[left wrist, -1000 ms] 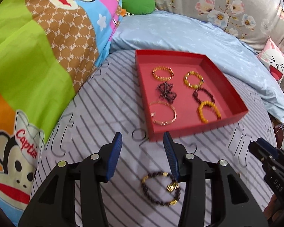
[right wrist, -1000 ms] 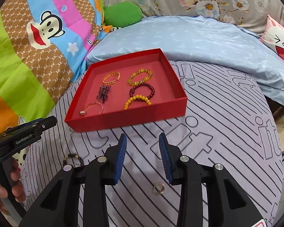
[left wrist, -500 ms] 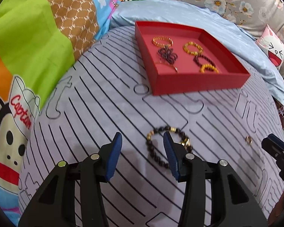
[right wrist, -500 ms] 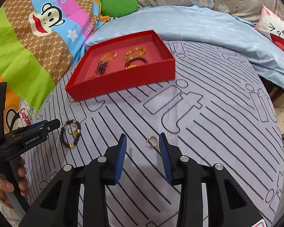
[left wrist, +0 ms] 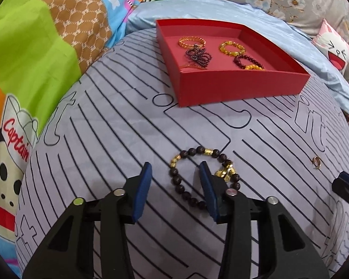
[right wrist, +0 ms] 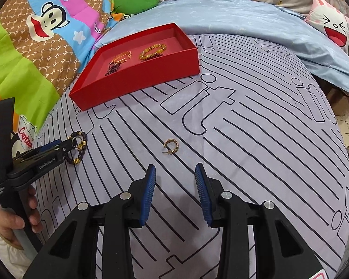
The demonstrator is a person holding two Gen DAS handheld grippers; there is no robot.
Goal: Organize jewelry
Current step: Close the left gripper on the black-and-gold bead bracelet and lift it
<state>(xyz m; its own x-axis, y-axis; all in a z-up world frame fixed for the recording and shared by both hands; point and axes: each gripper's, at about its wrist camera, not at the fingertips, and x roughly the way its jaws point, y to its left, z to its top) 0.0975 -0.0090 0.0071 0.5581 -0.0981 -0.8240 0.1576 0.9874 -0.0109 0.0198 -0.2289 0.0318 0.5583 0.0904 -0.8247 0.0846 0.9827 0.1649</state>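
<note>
Step in hand: picking up the last loose pieces from the bed (left wrist: 118,125); two remain outside the red tray (left wrist: 232,88).
Left gripper (left wrist: 175,171): fingers spread and just narrowing, straddling the near-left arc of the dark beaded bracelet (left wrist: 197,176); the pads are not yet pressing on the beads.
Bracelet: flat on the striped sheet, well short of the tray; its gold charm cluster sits just outside the right finger.
Right gripper (right wrist: 175,173): fingers partly spread, empty, poised just short of the gold earring (right wrist: 171,146).
Earring: lying on the sheet, apart from both fingers.
Tray: already holds several bracelets, with bare floor on its right side.
Next move: likely lower and pinch the bead strand, lift, carry it to the tray; the small earring calls for a fine, centred pinch.
</note>
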